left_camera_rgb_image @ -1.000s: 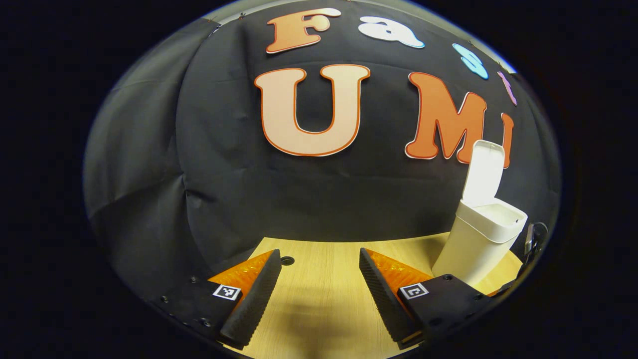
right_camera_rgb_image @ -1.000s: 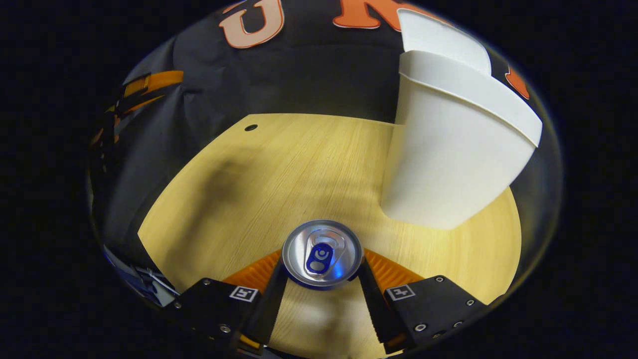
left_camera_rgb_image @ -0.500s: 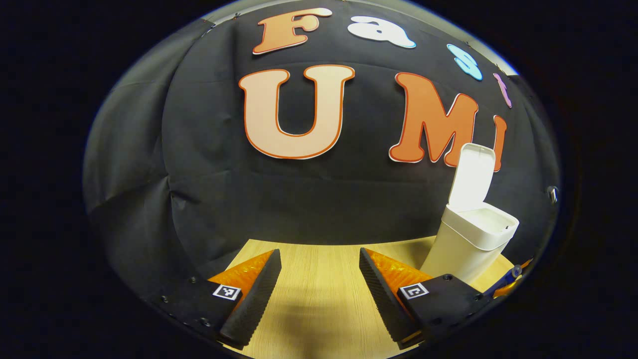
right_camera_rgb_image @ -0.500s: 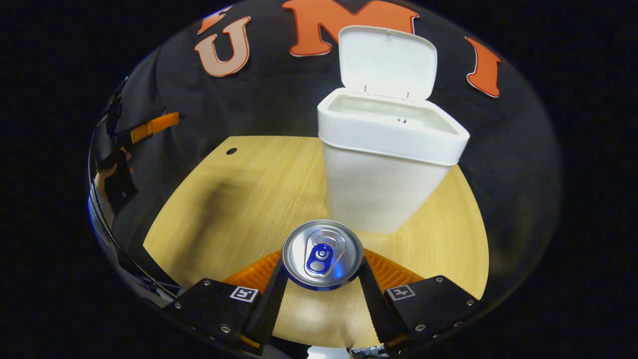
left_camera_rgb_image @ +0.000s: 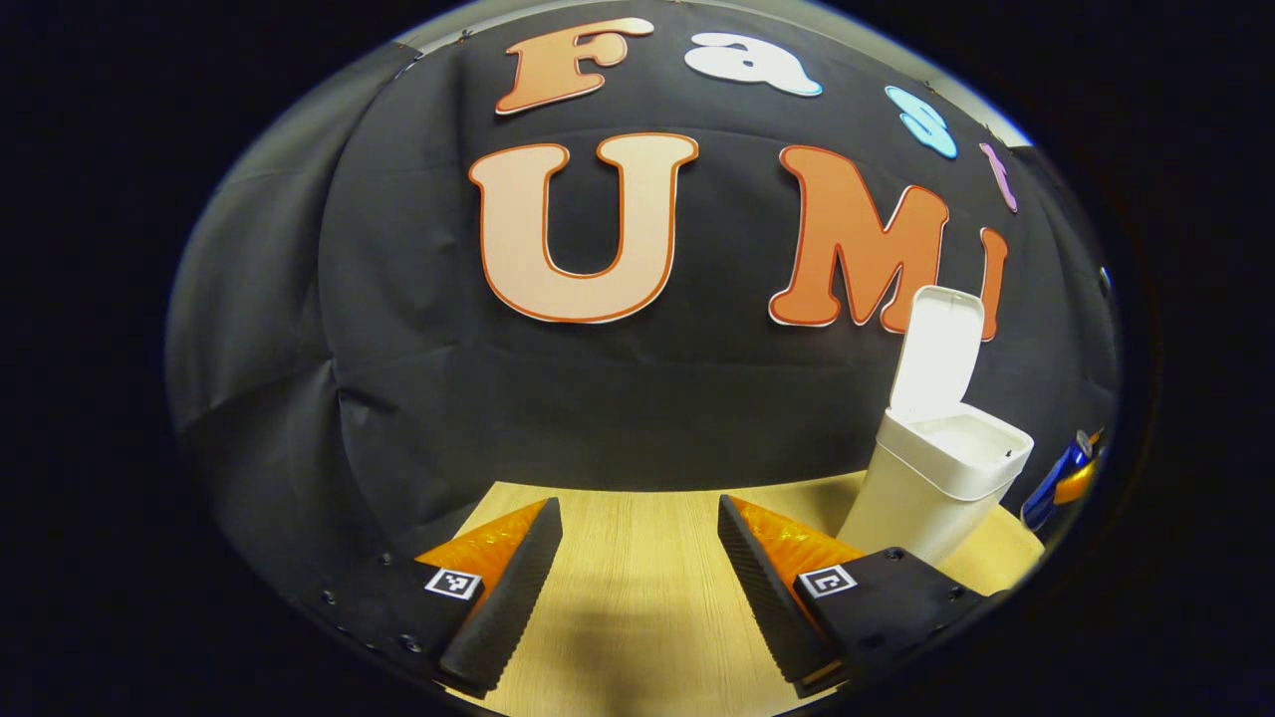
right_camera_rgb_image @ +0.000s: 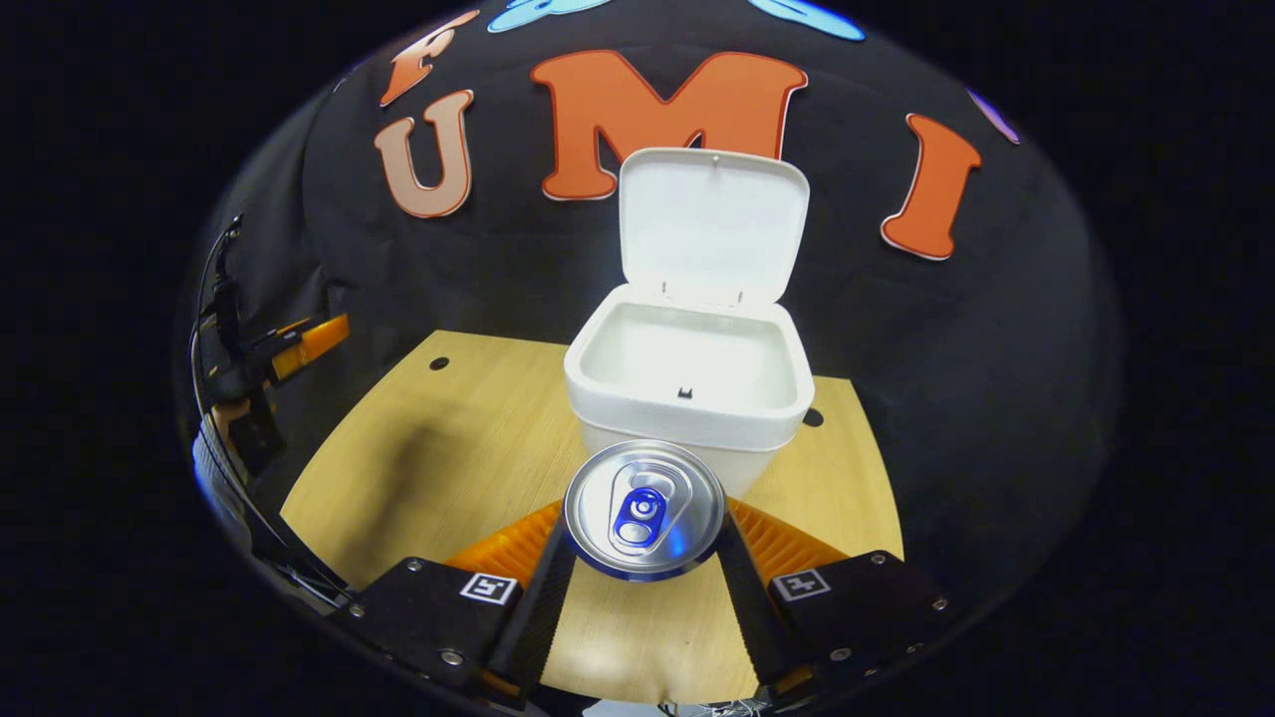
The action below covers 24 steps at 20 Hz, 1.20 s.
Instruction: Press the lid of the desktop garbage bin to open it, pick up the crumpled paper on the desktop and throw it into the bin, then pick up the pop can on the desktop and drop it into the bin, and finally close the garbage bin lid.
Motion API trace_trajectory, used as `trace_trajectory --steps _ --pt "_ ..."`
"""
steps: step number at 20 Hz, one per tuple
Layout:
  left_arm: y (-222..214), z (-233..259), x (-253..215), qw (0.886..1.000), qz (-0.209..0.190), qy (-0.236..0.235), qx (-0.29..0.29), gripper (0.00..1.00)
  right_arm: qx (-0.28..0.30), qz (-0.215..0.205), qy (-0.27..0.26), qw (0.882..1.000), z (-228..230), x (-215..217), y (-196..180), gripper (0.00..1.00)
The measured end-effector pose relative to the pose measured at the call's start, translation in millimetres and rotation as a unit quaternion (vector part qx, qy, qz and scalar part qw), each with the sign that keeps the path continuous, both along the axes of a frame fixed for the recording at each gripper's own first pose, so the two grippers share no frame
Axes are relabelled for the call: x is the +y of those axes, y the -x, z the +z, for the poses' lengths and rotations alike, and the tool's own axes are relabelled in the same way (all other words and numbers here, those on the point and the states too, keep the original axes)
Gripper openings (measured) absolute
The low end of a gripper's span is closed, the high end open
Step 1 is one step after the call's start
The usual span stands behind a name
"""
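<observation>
Raised since earlier: right claw grasps pop can before open bin (paper unseen); left claw released; drop, lid-closing remain.

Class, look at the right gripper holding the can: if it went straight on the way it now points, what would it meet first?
Most likely the bin. The right gripper, shut on the can, points at its front wall and open top, lid raised behind. Depth is unclear, so the can may clear the rim.
</observation>
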State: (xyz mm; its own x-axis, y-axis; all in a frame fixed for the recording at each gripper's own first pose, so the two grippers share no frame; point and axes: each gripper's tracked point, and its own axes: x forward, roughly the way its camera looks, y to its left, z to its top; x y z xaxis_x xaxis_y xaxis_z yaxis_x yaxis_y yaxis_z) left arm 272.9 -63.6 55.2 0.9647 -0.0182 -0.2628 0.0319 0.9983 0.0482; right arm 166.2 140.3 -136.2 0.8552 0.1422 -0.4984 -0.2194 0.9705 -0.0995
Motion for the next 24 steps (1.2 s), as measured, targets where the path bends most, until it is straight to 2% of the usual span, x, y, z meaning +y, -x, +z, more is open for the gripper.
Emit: trace_trajectory --steps 3,4,5,6,7,8,9,10,17,20,21,23,24 --pt "3.7 1.2 6.3 1.000 0.007 -0.003 0.000 0.99 -0.039 -0.003 0.003 0.999 34.7 -10.2 -22.5 0.78" --pt "4.7 1.6 8.5 1.000 0.010 -0.003 0.000 0.99 -0.051 -0.004 0.006 0.999 45.7 -12.2 -26.8 0.73" --pt "5.3 1.0 11.5 1.000 0.013 -0.003 0.001 0.99 -0.060 -0.007 0.009 0.998 54.8 -13.0 -31.5 0.78" --pt "6.8 1.2 13.7 1.000 0.015 -0.003 0.001 0.99 -0.069 -0.011 0.011 0.998 63.2 -14.3 -30.4 0.73" --pt "8.1 1.6 16.0 1.000 0.017 -0.003 0.000 0.99 -0.077 -0.013 0.011 0.997 69.4 -15.0 -36.3 0.78" --pt "8.3 2.1 17.9 1.000 0.019 -0.004 -0.001 0.99 -0.085 -0.017 0.013 0.996 73.8 -17.0 -46.8 0.73" --pt "9.2 1.5 20.7 1.000 0.021 -0.004 -0.001 0.99 -0.091 -0.022 0.014 0.996 76.0 -19.6 -55.8 0.73" --pt "10.1 1.5 22.1 1.000 0.022 -0.004 -0.001 0.99 -0.097 -0.025 0.017 0.995 77.2 -22.1 -64.9 0.78" --pt "14.5 -0.7 37.5 0.999 0.035 -0.008 0.002 0.99 -0.081 -0.051 0.043 0.994 53.7 -42.4 -114.8 0.78" --pt "14.2 0.0 42.9 0.999 0.039 -0.012 0.001 0.99 -0.064 -0.058 0.037 0.996 42.0 -43.0 -120.5 0.81" --pt "15.0 1.1 44.2 0.999 0.040 -0.013 0.000 0.99 -0.062 -0.058 0.033 0.996 40.9 -42.1 -119.2 0.78" --pt "14.4 0.4 46.6 0.999 0.043 -0.015 0.001 1.00 -0.067 -0.060 0.038 0.995 39.9 -42.4 -120.3 0.85" --pt "14.5 0.8 47.1 0.999 0.043 -0.015 0.001 1.00 -0.070 -0.059 0.042 0.995 40.7 -41.4 -120.9 0.93"
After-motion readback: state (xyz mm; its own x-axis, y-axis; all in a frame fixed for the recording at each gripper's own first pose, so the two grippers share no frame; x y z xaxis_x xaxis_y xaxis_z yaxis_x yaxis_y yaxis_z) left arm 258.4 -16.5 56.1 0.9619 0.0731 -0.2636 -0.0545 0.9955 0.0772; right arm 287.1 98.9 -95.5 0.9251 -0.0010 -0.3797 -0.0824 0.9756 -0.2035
